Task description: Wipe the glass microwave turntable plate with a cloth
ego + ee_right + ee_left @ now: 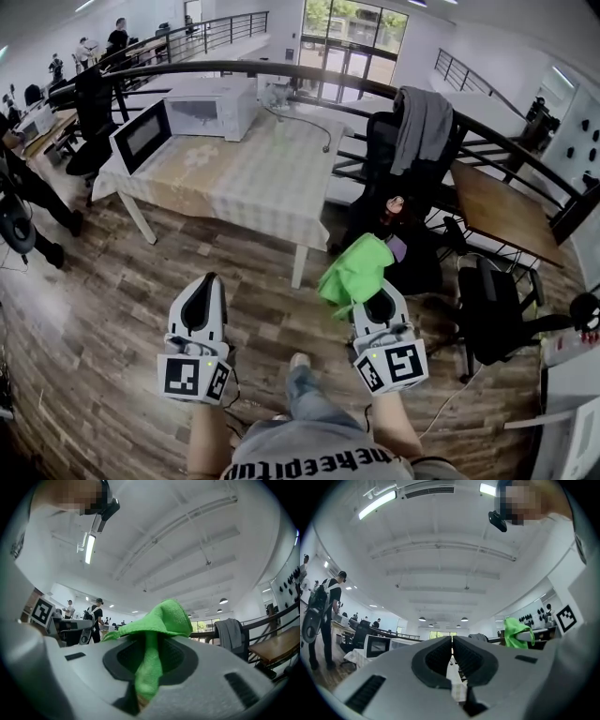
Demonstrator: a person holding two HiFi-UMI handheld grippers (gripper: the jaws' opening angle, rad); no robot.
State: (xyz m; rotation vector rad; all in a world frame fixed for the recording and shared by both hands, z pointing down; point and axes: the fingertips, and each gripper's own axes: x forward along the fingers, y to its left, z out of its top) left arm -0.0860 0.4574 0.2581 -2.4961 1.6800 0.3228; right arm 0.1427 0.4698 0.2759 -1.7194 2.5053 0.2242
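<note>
White and boxy, the microwave is seen at the left, on the far end of the desk, with its door swung open. A pale patch is seen on the desk just in front of it. It may be the glass plate, but it is too faint for that to be told for sure. No plate can be made out inside the microwave either.

Nearer, the left tool is held up over the wooden floor. Its jaws are pressed together and nothing is held between them.

Beside it, the right tool is closed tight on the green cloth. A fold is pinched between the jaws, and the rest is bunched up above the tips.

Both tools are well apart from the desk, so the wiping looks not yet begun. To do it well, the desk should be walked up to first. The left tool should be opened and used to steady the plate at its rim, since glass is slippery and can break. The cloth should not be let go. It should be laid flat on the glass and rubbed round and round, from the middle out to the edge.
</note>
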